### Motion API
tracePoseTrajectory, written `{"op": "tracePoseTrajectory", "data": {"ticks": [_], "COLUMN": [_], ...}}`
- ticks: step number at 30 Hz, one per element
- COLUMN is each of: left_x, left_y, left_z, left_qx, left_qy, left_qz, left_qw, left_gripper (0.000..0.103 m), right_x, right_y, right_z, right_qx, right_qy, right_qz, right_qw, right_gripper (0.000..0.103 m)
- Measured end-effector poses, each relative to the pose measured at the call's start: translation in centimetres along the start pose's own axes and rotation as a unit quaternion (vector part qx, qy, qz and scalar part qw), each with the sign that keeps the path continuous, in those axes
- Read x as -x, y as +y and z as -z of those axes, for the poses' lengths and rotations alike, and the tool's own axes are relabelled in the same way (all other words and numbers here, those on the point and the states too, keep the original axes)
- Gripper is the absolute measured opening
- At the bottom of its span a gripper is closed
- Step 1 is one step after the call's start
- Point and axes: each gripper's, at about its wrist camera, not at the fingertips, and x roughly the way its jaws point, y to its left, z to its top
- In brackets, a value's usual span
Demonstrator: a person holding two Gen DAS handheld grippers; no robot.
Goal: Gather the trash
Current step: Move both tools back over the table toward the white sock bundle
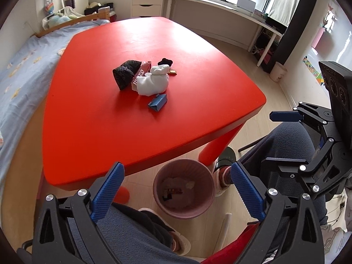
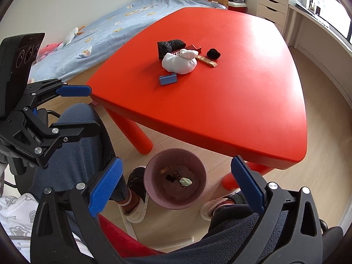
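Several scraps [image 1: 156, 102] on red table [image 1: 110, 121], bin [image 1: 183, 194] below

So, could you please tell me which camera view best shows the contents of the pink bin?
The right wrist view: it looks more steeply into the pink bin, showing dark wrappers and a pale green scrap. The left wrist view shows the bin too, but its contents look dimmer and less distinct.

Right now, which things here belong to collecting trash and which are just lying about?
For the job: blue box, red carton, gold wrapper, bin.
Lying about: white socks, patterned sock, black sock, bed.
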Motion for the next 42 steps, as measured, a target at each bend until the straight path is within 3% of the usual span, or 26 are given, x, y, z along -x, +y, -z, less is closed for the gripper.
{"op": "tracePoseTrajectory", "data": {"ticks": [19,32,42], "left_x": [-0.2,-1.1,-3.8], "left_y": [0.9,2.3,3.3], "left_z": [-0.6,-4.1,-6.1], "left_qx": [0.006,-0.007,-0.022], "left_qy": [-0.002,-0.019,-0.009], "left_qz": [-0.002,-0.003,0.004], "left_qw": [1.0000,0.9998,0.9997], "left_gripper": [0.095,0.095,0.095], "right_x": [0.2,-0.3,-4.1], "right_y": [-0.8,-2.8,-3.9], "right_z": [-0.8,-7.2,-12.4], "right_qx": [-0.012,-0.023,-0.028], "right_qy": [-0.009,-0.041,-0.029], "right_qz": [-0.009,-0.012,-0.018], "right_qw": [1.000,0.999,0.999], "right_gripper": [0.099,0.099,0.099]}}
